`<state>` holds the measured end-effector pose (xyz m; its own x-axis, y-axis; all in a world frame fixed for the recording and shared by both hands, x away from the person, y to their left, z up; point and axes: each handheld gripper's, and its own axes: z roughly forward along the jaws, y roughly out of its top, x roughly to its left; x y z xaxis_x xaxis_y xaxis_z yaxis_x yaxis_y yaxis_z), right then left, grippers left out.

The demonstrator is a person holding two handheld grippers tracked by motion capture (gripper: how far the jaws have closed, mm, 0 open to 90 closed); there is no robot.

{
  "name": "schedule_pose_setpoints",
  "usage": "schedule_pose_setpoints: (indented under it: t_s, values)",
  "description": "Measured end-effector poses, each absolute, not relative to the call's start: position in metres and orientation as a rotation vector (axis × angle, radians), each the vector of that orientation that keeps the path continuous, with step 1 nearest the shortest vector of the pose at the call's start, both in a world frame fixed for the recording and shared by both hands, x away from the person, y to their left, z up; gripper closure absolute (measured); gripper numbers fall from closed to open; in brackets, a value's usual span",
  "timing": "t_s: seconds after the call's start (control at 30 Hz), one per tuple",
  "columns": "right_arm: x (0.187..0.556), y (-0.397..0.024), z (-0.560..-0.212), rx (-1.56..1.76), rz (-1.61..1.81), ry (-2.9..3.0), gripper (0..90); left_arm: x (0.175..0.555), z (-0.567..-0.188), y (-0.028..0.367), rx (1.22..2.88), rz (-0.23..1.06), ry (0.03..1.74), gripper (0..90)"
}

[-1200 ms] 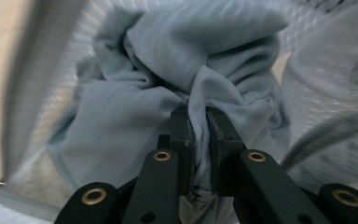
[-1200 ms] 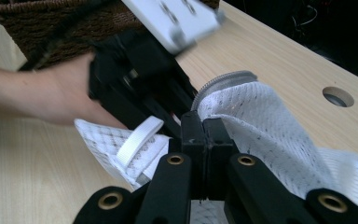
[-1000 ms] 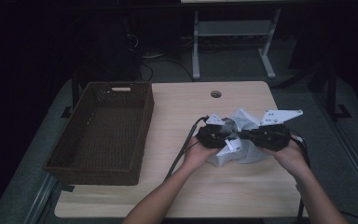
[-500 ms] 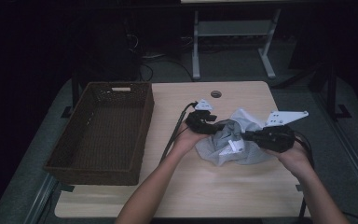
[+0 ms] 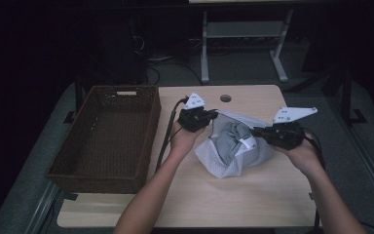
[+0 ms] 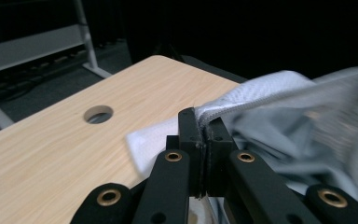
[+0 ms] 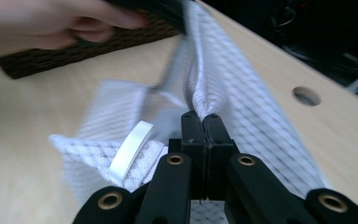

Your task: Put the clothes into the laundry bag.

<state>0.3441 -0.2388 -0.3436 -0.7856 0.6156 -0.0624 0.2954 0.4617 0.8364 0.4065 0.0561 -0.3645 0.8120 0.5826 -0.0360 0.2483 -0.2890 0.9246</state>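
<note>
fingers [image 6: 200, 135] of 2 grippers pinch 1 mesh bag [image 5: 224, 163].

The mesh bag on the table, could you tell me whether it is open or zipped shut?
Open: both grippers pinch the mesh bag at its zipper edge, and grey cloth shows inside.

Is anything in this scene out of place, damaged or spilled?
Nothing stands out. The white mesh bag with grey cloth inside is held at its zipper edge by the left gripper and the right gripper, both shut. The wicker basket sits squarely on the table.
</note>
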Motion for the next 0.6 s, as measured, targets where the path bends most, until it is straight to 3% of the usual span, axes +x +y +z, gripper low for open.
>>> schedule_pose_setpoints:
  t_s: [0.2, 0.37, 0.6]
  values:
    - [0.356, -0.232, -0.348, 0.777, 1.257, 2.362, 88.4, 0.376, -0.376, 0.078, 1.903, 0.291, 0.660, 83.2]
    - [0.350, -0.232, -0.357, 0.778, 1.301, 2.411, 88.4, 0.345, -0.386, 0.088, 1.925, 0.200, 0.659, 69.8]
    - [0.344, -0.231, -0.361, 0.777, 1.320, 2.442, 88.4, 0.324, -0.414, 0.051, 2.047, 0.106, 0.589, 52.8]
